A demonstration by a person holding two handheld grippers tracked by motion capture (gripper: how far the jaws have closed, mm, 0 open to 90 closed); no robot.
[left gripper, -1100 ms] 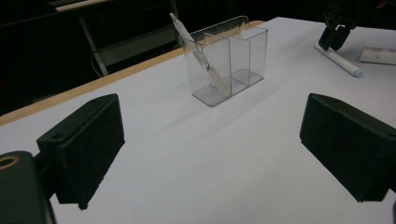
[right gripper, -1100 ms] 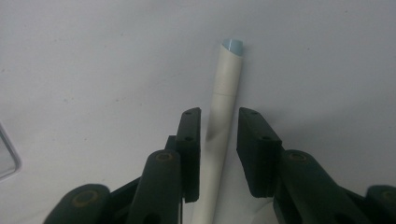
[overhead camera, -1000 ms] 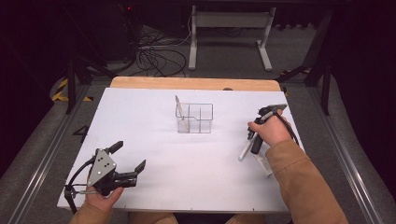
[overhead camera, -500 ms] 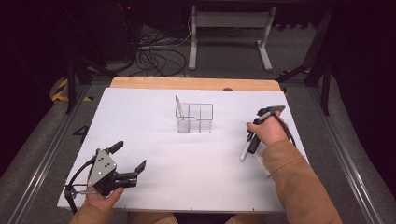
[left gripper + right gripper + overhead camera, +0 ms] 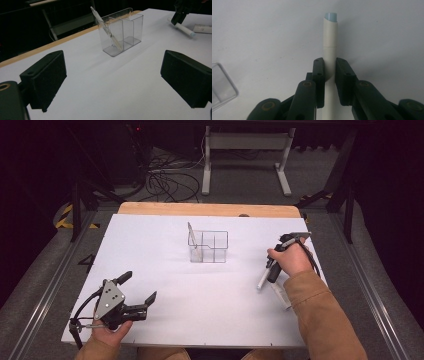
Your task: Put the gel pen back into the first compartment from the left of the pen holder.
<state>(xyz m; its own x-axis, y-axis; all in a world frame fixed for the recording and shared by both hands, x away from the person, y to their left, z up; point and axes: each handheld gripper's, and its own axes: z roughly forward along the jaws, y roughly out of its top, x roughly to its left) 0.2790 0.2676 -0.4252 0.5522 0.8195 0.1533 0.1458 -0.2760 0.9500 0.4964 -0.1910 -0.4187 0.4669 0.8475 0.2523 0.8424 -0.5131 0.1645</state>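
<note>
Right tongs [image 5: 329, 72] clench white marker [image 5: 330, 37] near table's right edge; left tongs [image 5: 137, 292] released

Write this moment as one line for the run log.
right tool: shut on white marker | left tool: open, idle | clear organizer: holds one pen

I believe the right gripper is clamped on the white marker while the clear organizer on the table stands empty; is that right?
Not quite. The clear organizer is not empty: a pen leans tilted in its end compartment, as the left gripper view shows. The rest holds: the right gripper is shut on the white marker.
</note>
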